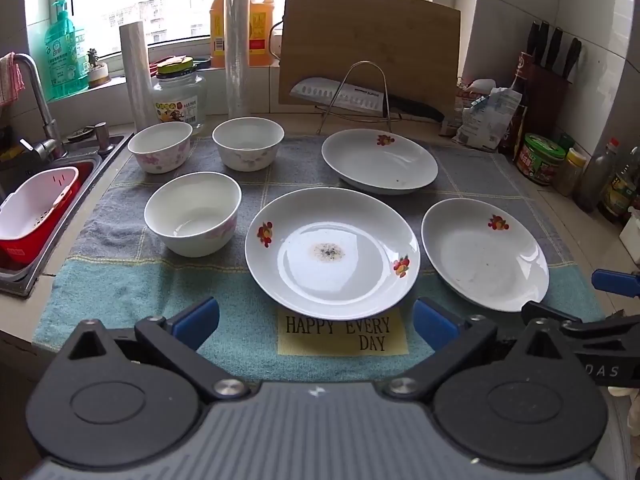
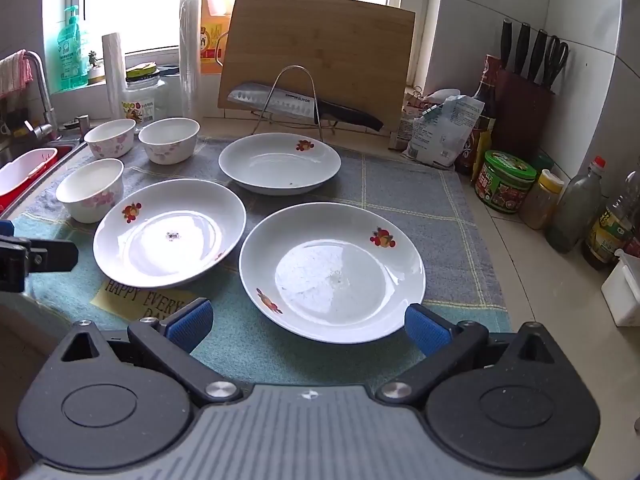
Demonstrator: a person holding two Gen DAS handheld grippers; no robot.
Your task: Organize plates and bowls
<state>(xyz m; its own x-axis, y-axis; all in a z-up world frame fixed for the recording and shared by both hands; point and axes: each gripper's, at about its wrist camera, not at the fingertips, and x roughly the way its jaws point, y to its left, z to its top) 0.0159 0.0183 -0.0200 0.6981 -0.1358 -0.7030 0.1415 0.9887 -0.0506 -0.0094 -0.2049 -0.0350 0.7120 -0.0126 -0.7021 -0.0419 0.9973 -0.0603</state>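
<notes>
Hovering side by side over the near edge of the towel (image 1: pixel 120 280), both tools tilt downward and hold nothing. The left gripper (image 1: pixel 316 322) has its blue pads spread as wide as they go, and the middle plate (image 1: pixel 332 254) sits dead ahead at twelve o'clock, its near rim just beyond the gap between the pads. The right gripper (image 2: pixel 308 326) is equally wide open, with the right plate (image 2: pixel 332 272) straight in front at twelve o'clock and its near rim just inside the pad line. So each hand is nearest its own plate, and the far plate (image 2: pixel 280 162) lies beyond both, at about eleven o'clock in the right wrist view.

Three bowls (image 1: pixel 192 212) cluster at ten to eleven o'clock from the left tool, well apart from the right one, so they look like left-hand work.

All plates are round, shallow, glossy white ceramic with small fruit decals; being round, they have no long axis, and a grip probably must pinch a thin, slick rim. The middle plate carries a dark speckled patch at its centre. The bowls are deep, thin-walled, pink-flowered. The towel is soft, nappy cloth, grey and teal.
</notes>
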